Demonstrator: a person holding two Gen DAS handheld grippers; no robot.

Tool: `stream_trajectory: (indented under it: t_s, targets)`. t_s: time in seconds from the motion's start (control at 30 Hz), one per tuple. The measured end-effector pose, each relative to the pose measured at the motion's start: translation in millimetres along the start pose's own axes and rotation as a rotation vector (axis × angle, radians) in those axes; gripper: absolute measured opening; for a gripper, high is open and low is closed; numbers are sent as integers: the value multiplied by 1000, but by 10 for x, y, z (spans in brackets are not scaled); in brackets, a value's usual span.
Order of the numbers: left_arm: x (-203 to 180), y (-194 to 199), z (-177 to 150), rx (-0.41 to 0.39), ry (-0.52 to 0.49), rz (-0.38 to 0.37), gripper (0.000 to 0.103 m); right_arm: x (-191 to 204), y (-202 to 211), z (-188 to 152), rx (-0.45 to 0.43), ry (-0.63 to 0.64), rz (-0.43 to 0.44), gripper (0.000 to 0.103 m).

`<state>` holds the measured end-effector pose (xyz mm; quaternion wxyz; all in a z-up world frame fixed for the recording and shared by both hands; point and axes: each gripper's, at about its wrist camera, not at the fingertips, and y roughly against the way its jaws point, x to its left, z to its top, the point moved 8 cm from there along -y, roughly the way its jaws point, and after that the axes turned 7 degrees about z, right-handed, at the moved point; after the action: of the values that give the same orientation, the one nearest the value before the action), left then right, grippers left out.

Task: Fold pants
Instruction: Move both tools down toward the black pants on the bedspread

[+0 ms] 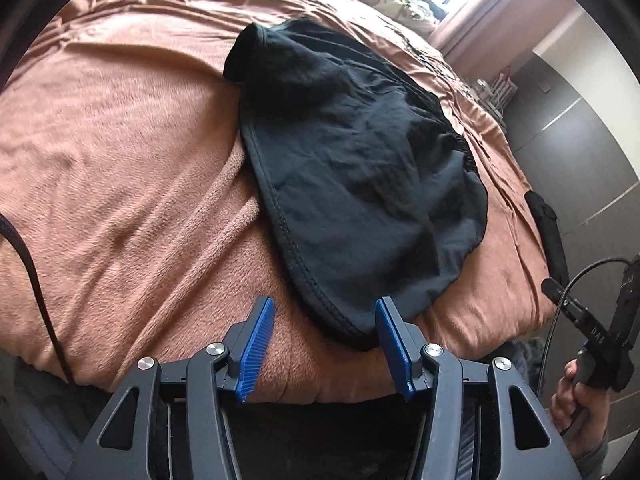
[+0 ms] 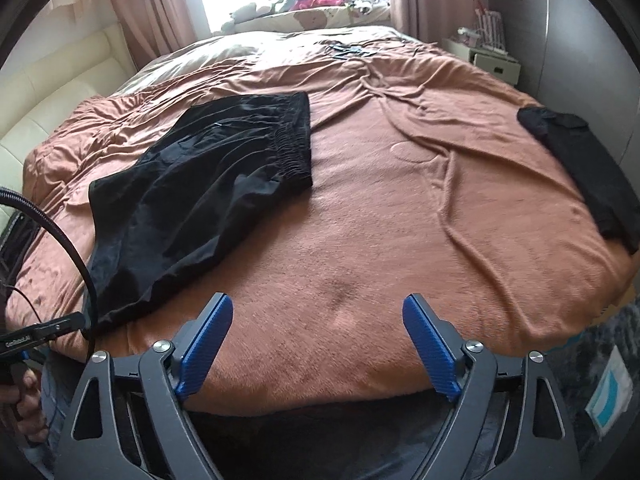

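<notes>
Black pants [image 1: 352, 168] lie flat on brown bedspread [image 1: 120, 160]. Left claw [image 1: 324, 344] apart, straddling near hem, could pinch bedspread too. Right claw [image 2: 316, 344] apart, empty, over bare blanket.

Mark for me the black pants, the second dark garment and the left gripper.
black pants [image 2: 192, 184]: right wrist view, on the middle of the fabric.
second dark garment [image 2: 588, 168]: right wrist view, on its middle.
left gripper [image 1: 325, 316]: left wrist view, midway between fingertips.
</notes>
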<state>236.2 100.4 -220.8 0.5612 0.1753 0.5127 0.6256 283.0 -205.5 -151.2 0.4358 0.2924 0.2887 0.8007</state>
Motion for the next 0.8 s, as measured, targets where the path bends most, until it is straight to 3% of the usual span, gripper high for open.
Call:
stream_trajectory:
  t_s: [0.27, 0.3, 0.4, 0.57, 0.67, 0.8]
  targets:
    - [42, -129, 154, 42, 87, -40, 55, -32, -235, 59, 30, -46, 107, 85]
    - [61, -151, 177, 49, 114, -46, 55, -38, -271, 65, 37, -64, 134, 85]
    - [73, -175, 231, 68, 169, -65, 55, -36, -414, 103, 81, -209, 325, 76]
    - [3, -187, 190, 104, 235, -100, 54, -113, -601, 213, 86, -281, 377, 75]
    - [-107, -215, 77, 152, 254, -169, 40, -119, -748, 238, 95, -303, 385, 72]
    - [-79, -221, -6, 155, 285, -149, 19, -96, -938, 293, 101, -362, 438, 67]
